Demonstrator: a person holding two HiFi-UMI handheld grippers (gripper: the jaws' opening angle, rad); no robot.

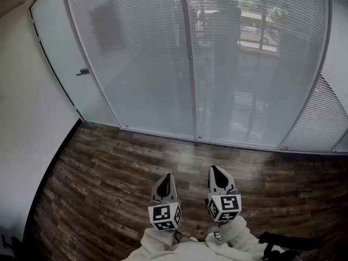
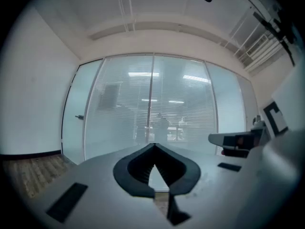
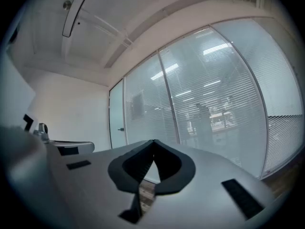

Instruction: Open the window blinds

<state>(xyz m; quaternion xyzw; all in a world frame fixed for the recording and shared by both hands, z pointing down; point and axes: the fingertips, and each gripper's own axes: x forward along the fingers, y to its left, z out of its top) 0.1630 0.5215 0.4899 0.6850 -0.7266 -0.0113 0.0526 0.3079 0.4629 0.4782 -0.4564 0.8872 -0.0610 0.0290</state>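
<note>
- The window blinds [image 1: 142,58] hang straight ahead of both grippers, well apart from them, across a strip of wooden floor [image 1: 103,167]. They fill the glass panels on either side of a metal post [image 1: 188,64].
- The slats lie flat and close together over the whole panel. Only a dim outline of the room beyond comes through, so I judge the blinds unopened and the task not yet begun.
- The left gripper [image 1: 166,177] is held level near the person's body. Its jaws meet at the tips, with nothing between them.
- The right gripper [image 1: 216,170] is just beside it, also level, with its jaws together and empty.
- Neither gripper touches the blinds or the glass.
- No cord, wand or knob for the slats can be picked out in any view. A door handle [image 1: 82,72] shows on the frosted panel far off to the left of the left gripper.
- What is left, by my reading, is all of it: approach the glass, find the control, and turn or raise the slats.
</note>
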